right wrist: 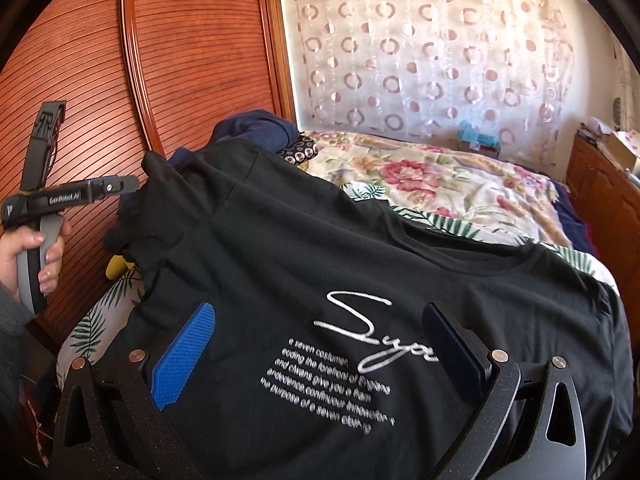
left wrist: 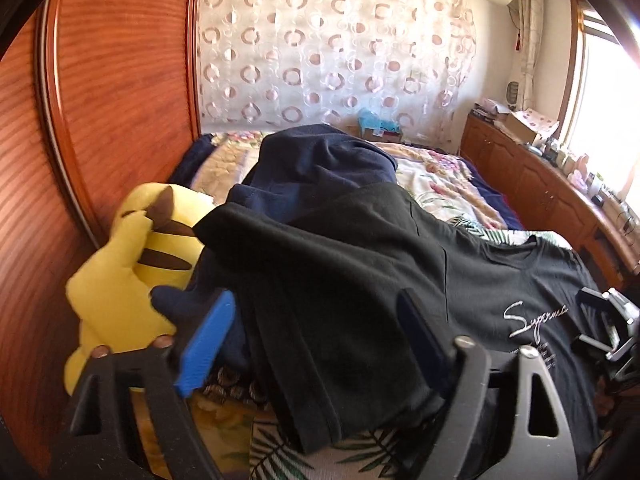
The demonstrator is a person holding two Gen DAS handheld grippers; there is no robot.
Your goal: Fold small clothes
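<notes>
On the bed [right wrist: 440, 184], under a flowered quilt [left wrist: 436, 184], a black T-shirt [right wrist: 320, 240] lies spread out with its print up; a white script word [right wrist: 372, 328] and small lines of text show on its chest.

At the far left stands a reddish slatted wardrobe [left wrist: 120, 80]. Against it sits a yellow plush toy [left wrist: 132, 264] with brown stripes, just beside the shirt's edge. In the right wrist view a hand [right wrist: 28, 256] grips the handle of the left gripper [right wrist: 134, 184] near the wardrobe, its tip just at the shirt's bunched sleeve.

In the left wrist view the left gripper [left wrist: 320, 320] hangs with its blue pads [left wrist: 208, 344] spread apart; the shirt's sleeve and side fold lie in the gap between them, and neither pad is seen to press on the cloth. Behind the shirt a navy garment [left wrist: 316, 160] is heaped up, touching it.

Further right, the right gripper [right wrist: 320, 344] stands over the chest print, its fingers [right wrist: 184, 356] wide apart, with the shirt flat beneath them and nothing pinched. In the left wrist view its metal frame shows at the right edge.

Behind the bed hangs a sheer curtain [right wrist: 420, 52] with ring patterns. At the far right runs a wooden cabinet [left wrist: 540, 184] crowded with small items, under a bright window [left wrist: 608, 120].
</notes>
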